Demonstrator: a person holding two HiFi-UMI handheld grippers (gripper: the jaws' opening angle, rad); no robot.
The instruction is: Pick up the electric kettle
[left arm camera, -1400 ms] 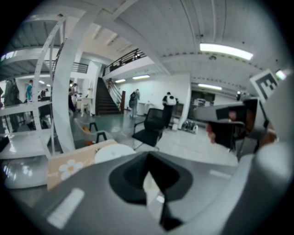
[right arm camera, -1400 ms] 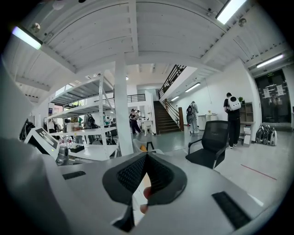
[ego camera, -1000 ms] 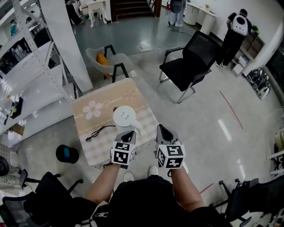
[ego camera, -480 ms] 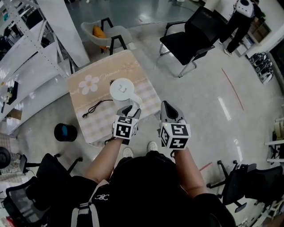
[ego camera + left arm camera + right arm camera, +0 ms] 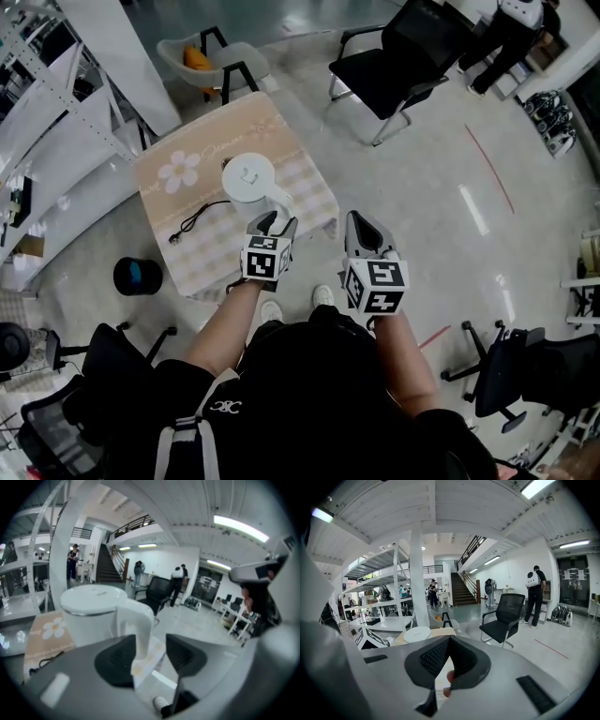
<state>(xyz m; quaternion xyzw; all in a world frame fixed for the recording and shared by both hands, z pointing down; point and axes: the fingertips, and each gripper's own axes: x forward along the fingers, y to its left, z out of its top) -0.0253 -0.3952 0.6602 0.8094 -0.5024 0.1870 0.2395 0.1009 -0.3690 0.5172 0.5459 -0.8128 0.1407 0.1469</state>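
left gripper (image 5: 277, 221) opening, kettle handle (image 5: 140, 625) between (its view only) | right gripper (image 5: 449, 639) pressed together

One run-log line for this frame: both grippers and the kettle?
left gripper: jaws opening, kettle handle between them, no grip | right gripper: shut, empty | kettle: upright on table, not lifted

head view: i look steeply down from overhead onto the table (image 5: 309, 192). left gripper view: low, close to the kettle (image 5: 89, 616), looking nearly level. right gripper view: farther back; all three share the kettle.
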